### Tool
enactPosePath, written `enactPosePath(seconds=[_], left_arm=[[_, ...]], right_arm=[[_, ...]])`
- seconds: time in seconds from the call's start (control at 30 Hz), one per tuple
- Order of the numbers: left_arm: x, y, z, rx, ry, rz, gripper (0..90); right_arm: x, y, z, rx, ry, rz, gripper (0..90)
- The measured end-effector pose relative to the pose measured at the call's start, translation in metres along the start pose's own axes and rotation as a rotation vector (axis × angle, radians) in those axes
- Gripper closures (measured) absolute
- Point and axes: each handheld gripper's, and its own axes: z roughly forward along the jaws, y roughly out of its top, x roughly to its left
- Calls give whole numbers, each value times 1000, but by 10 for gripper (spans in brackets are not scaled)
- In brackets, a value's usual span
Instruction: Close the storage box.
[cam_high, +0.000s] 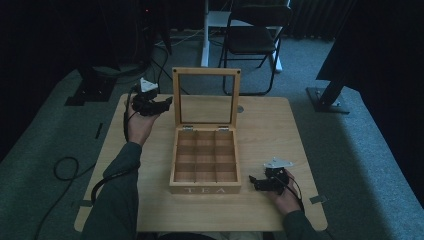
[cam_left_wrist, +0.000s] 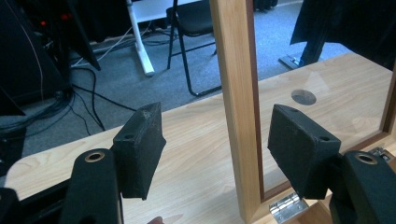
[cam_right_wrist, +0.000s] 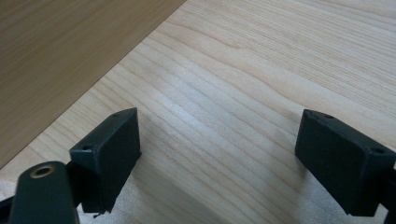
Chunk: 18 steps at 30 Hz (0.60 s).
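Note:
A wooden tea box (cam_high: 205, 189) marked TEA stands mid-table, its divided compartments empty. Its glass-paned lid (cam_high: 206, 75) is raised upright. My left gripper (cam_high: 167, 102) is held above the table just left of the lid's left edge, open. In the left gripper view the lid's left frame post (cam_left_wrist: 236, 93) rises in line with the gap of that gripper (cam_left_wrist: 215, 114), ahead of the pads and apart from them. My right gripper (cam_high: 252, 181) rests low by the box's front right corner, open. In the right gripper view this gripper (cam_right_wrist: 219, 116) faces bare table, with the box wall (cam_right_wrist: 56, 51) at upper left.
The light wood table (cam_high: 270, 135) has a round cable hole (cam_high: 240, 108) behind the lid. A metal hinge (cam_left_wrist: 287, 207) joins lid and box. A black chair (cam_high: 255, 35), a white desk leg (cam_high: 205, 35) and cables (cam_high: 65, 167) are on the grey carpet beyond.

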Motion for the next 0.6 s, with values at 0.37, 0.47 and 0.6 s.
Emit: enactPosePath(seconds=[0.37, 0.47, 0.6], left_arm=[[-4, 3, 20, -3, -37, -54, 480], [-3, 5, 25, -6, -55, -66, 448], [-4, 9, 31, -10, -69, -61, 413]], right_arm=[[0, 0, 0, 0, 0, 0, 137], [0, 0, 0, 0, 0, 0, 137], [0, 0, 0, 0, 0, 0, 137]])
